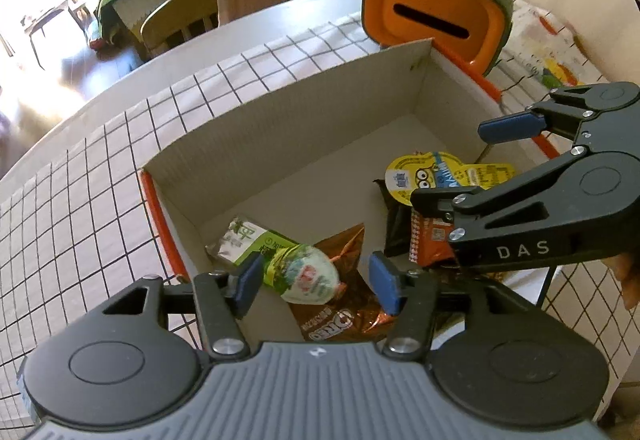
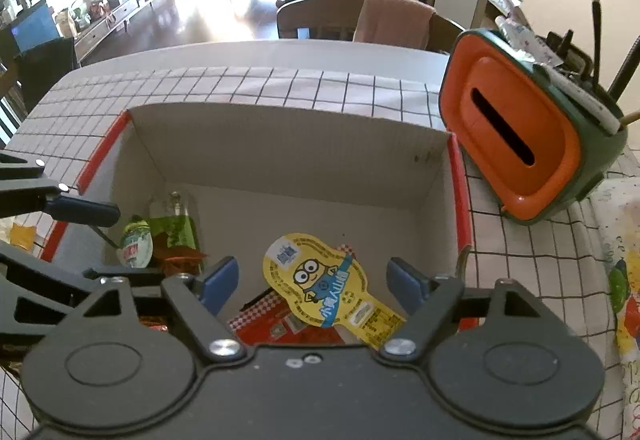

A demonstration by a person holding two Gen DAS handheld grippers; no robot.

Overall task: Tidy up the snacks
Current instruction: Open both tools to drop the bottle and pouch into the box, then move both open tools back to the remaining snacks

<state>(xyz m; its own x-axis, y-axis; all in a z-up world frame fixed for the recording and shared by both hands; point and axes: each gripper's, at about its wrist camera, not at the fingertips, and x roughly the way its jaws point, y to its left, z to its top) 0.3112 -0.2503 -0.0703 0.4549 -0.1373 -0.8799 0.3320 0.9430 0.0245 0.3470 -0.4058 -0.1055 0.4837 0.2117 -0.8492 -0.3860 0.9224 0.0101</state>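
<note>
Readable stuff first: the right gripper (image 1: 452, 164) has "DAS" printed on its black arm, and the shiny brown packet (image 1: 340, 316) in the cardboard box (image 2: 288, 144) says OREO, upside down from the left wrist view. The yellow snack (image 2: 316, 280) has a goggle-eyed cartoon character and some Chinese text I can't make out. There's also a green packet (image 1: 248, 244) with white characters, plus a round green-and-white snack (image 1: 308, 274) on top of the Oreo one.

Both grippers point steeply down into the box. The left gripper (image 1: 316, 282) is released, its 2 blue pads either side of the round snack, not pressing it. The right one is spread wide and holds nothing; the yellow snack lies on a red checkered packet (image 2: 264, 320) below and between its fingers.

An orange and green holder (image 2: 528, 144) stands just beside the box on the grid tablecloth (image 1: 80, 200).
</note>
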